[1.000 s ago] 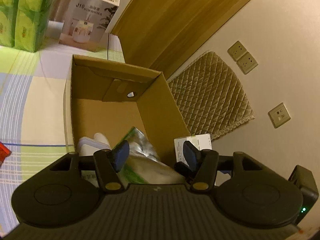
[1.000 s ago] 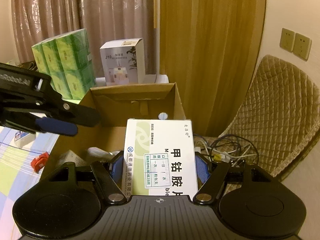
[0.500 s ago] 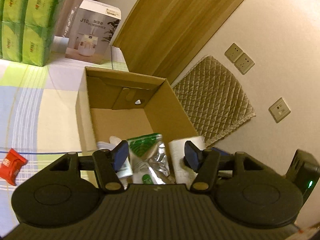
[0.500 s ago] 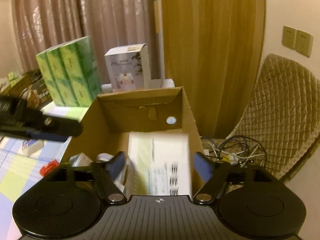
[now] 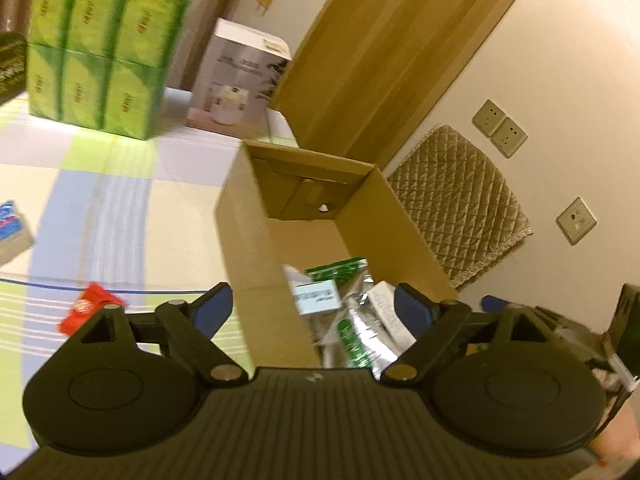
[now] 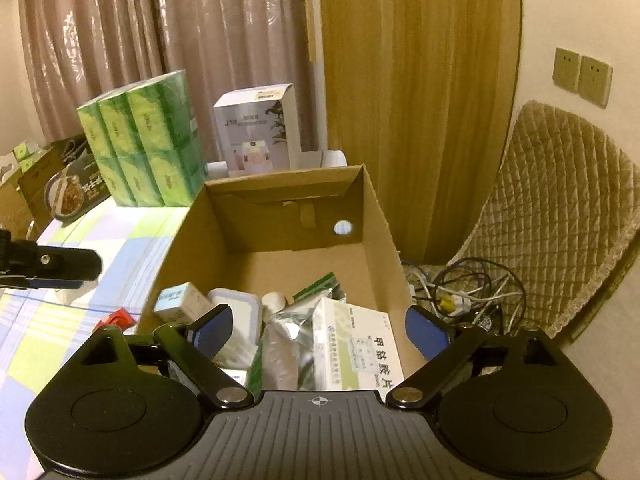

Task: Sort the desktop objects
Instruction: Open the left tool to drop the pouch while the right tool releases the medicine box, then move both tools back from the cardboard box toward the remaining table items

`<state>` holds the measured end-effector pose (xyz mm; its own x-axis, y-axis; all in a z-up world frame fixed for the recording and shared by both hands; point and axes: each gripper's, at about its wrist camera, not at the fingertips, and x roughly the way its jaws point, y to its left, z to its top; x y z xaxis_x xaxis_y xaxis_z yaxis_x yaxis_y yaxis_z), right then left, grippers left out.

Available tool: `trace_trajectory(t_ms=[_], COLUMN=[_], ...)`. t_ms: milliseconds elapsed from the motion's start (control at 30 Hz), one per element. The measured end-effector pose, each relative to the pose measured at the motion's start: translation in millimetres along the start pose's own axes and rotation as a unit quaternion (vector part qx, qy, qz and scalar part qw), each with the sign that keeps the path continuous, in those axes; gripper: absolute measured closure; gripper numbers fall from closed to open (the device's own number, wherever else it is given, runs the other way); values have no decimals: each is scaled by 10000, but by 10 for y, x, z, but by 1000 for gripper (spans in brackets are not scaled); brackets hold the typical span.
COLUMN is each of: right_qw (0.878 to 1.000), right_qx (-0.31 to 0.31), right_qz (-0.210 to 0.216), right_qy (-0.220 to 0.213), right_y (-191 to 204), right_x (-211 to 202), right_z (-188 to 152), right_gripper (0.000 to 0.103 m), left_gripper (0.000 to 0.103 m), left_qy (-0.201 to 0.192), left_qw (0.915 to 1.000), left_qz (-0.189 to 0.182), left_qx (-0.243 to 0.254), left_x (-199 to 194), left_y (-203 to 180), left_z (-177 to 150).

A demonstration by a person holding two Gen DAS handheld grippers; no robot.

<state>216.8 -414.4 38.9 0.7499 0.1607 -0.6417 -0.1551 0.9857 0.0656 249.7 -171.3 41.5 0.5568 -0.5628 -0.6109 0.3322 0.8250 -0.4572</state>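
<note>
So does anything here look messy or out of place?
Yes. A small red packet lies alone on the tablecloth beside the cardboard box, not in it. Inside, the white medicine box and silver pouch lie tilted in a jumble.

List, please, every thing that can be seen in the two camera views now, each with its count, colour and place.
cardboard box: one, brown, open, at the table's right edge
medicine box: one, white and green, lying inside the cardboard box
foil pouch: one, silver and green, inside, left of the medicine box
lidded container: one, white, inside
small carton: one, pale blue and white, inside at the left wall
red packet: one, on the checked tablecloth, left of the cardboard box
tissue packs: one bundle, green, at the back
humidifier box: one, white, at the back
cables: a tangle, right of the cardboard box
left gripper: black, blue pads, open, empty
right gripper: the same, open, empty
</note>
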Motion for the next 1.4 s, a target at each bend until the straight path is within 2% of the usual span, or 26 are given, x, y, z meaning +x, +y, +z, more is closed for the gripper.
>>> trace_trajectory(t_ms=[300,733,1067,1400], right_qw=[9994,9956,9908,9886], right_qx=[-279,-753,-1041,-1189], right_qz=[129,512,841,921], right_qy=[-138,-243,-213,-73], right_y=[454,1174,1641,1854], right_x=[-321,-509,-469,-362], right_z=[34,-2,-1,-24], right_gripper=[5,2,2,2], left_gripper=[2,2,1,1], left_qy=[-359,-721,-801,-742], left_qw=[9983,9918,9863,9825], left_qz=[432,1055,1442,1700], left_qx=[182,-12,67,164], left_x=[-664,-1521,-1844,-1925], left_y=[324,908,1195,1415], left_z=[-184,-448,-585,-637])
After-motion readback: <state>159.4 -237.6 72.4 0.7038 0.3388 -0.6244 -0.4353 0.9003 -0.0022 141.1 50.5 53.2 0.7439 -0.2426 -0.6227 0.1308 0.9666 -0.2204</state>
